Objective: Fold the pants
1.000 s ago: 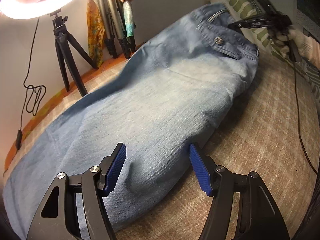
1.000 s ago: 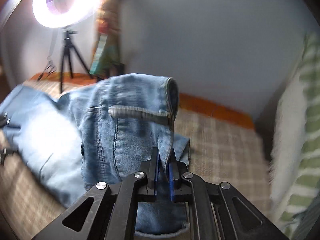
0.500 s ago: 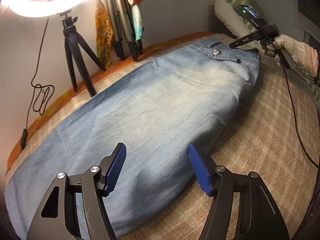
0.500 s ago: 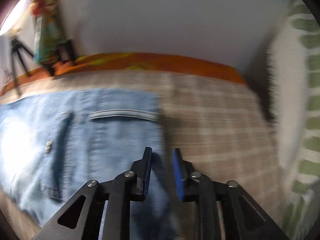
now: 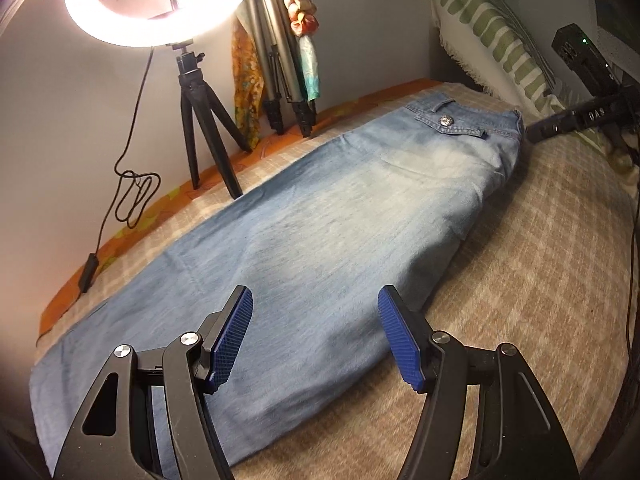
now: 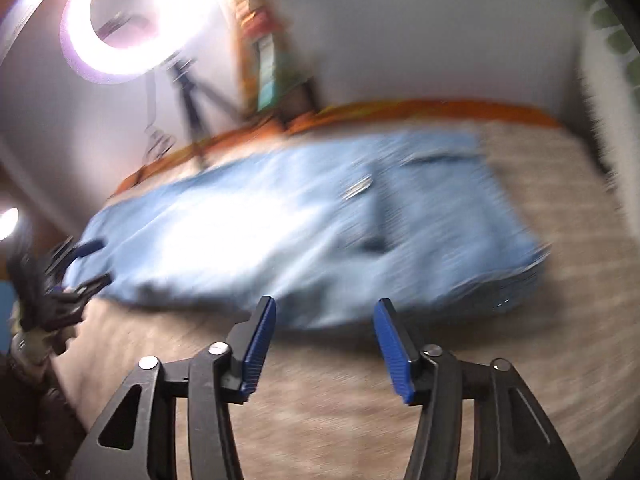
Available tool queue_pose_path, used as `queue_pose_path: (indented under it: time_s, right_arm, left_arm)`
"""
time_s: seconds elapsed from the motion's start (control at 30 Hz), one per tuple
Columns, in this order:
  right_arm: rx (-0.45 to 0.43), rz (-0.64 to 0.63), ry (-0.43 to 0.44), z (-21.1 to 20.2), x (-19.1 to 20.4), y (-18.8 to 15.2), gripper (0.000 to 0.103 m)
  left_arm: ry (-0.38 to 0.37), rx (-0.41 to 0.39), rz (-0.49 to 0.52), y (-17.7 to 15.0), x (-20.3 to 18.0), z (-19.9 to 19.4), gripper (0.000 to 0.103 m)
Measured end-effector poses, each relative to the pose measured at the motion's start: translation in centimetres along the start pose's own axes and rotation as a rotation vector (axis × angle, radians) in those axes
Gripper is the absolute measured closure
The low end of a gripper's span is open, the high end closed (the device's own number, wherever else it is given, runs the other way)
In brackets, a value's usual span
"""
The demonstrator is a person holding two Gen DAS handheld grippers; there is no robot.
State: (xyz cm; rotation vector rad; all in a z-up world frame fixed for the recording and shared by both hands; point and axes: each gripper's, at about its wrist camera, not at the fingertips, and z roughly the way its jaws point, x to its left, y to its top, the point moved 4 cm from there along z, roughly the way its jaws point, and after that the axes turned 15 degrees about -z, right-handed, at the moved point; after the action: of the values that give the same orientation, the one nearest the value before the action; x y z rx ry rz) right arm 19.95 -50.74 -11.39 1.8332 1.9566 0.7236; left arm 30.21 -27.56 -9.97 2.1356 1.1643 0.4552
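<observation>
A bed covered with a beige plaid blanket stands against a pale wall; an orange patterned sheet edge runs along the wall side. A lit ring light on a black tripod stands at the far edge, beside folded tripod legs draped with coloured scarves. A green-striped pillow leans at the head end.

The pants, light blue denim folded lengthwise, lie flat along the bed, with the waistband and a buttoned back pocket toward the pillow and the hems toward the near left corner.

The left claw is released, its blue pads spread wide, and hangs above the lower leg of the pants; contact with the cloth cannot be told.

In the left wrist view the right claw is seen just beside the waistband corner, apart from the denim. The blurred right wrist view shows the right claw released, pads wide apart with nothing between them, over bare blanket with the pants just ahead of its tips. The left claw appears there at the far left edge.
</observation>
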Motion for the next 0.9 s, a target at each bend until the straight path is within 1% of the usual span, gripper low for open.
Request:
queue_pose_path:
  time_s: [0.07,0.17,0.2,0.27,0.33,0.37,0.4,0.47,0.5,0.53,0.6,0.67,0.73,0.77,0.83,0.87,0.9]
  right_arm:
    - [0.021,-0.008,0.046,1.7,2.2,-0.3,0.045]
    - [0.038,-0.013,0.022,4.1,3.4,-0.5,0.040]
    - [0.043,0.008,0.012,4.8,3.4,-0.5,0.039]
    - [0.042,0.080,0.027,6.2,3.3,-1.0,0.039]
    - [0.019,0.145,0.044,7.0,3.1,-1.3,0.037]
    - [-0.011,0.160,0.041,6.9,3.1,-1.2,0.032]
    - [-0.030,0.173,0.049,7.1,3.2,-1.1,0.025]
    - [-0.051,0.162,0.041,7.4,3.7,-0.3,0.021]
    - [-0.060,0.150,0.036,7.6,3.9,-0.2,0.021]
    - [-0.075,0.139,0.032,8.0,4.2,0.1,0.021]
    - [-0.093,0.143,0.037,8.6,4.5,0.8,0.021]
    - [-0.122,0.144,0.065,9.2,4.9,1.4,0.021]
    - [-0.143,0.137,0.134,9.3,5.4,1.8,0.031]
    - [-0.150,0.130,0.182,9.6,6.0,2.2,0.041]
    - [-0.150,0.110,0.189,9.7,6.4,2.3,0.054]
    - [-0.146,0.101,0.212,9.8,6.5,2.4,0.072]
    - [-0.138,0.110,0.235,9.8,6.6,2.4,0.078]
  left_arm:
    - [-0.019,0.013,0.014,-0.4,-0.4,-0.2,0.038]
    - [-0.047,0.023,0.022,-0.8,-1.0,-0.4,0.038]
    - [-0.056,0.026,0.022,-0.9,-1.2,-0.5,0.038]
    - [-0.072,0.032,0.026,-1.1,-1.6,-0.6,0.038]
    - [-0.082,0.039,0.046,-1.3,-2.0,-0.6,0.039]
    - [-0.085,0.045,0.059,-1.6,-2.2,-0.5,0.039]
    - [-0.091,0.051,0.066,-1.7,-2.4,-0.4,0.039]
    - [-0.109,0.077,0.073,-2.2,-2.5,0.0,0.039]
    - [-0.113,0.091,0.072,-2.4,-2.5,0.4,0.041]
    - [-0.114,0.104,0.070,-2.5,-2.3,0.7,0.046]
    - [-0.105,0.123,0.068,-2.6,-2.0,1.3,0.047]
    - [-0.088,0.120,0.066,-2.5,-1.7,1.6,0.047]
    - [-0.083,0.112,0.054,-2.3,-1.4,1.6,0.047]
    - [-0.085,0.107,0.049,-2.2,-1.3,1.6,0.047]
    - [-0.083,0.101,0.050,-2.1,-1.4,1.6,0.047]
    - [-0.078,0.099,0.056,-2.1,-1.4,1.7,0.047]
    - [-0.073,0.099,0.064,-2.1,-1.5,1.7,0.047]
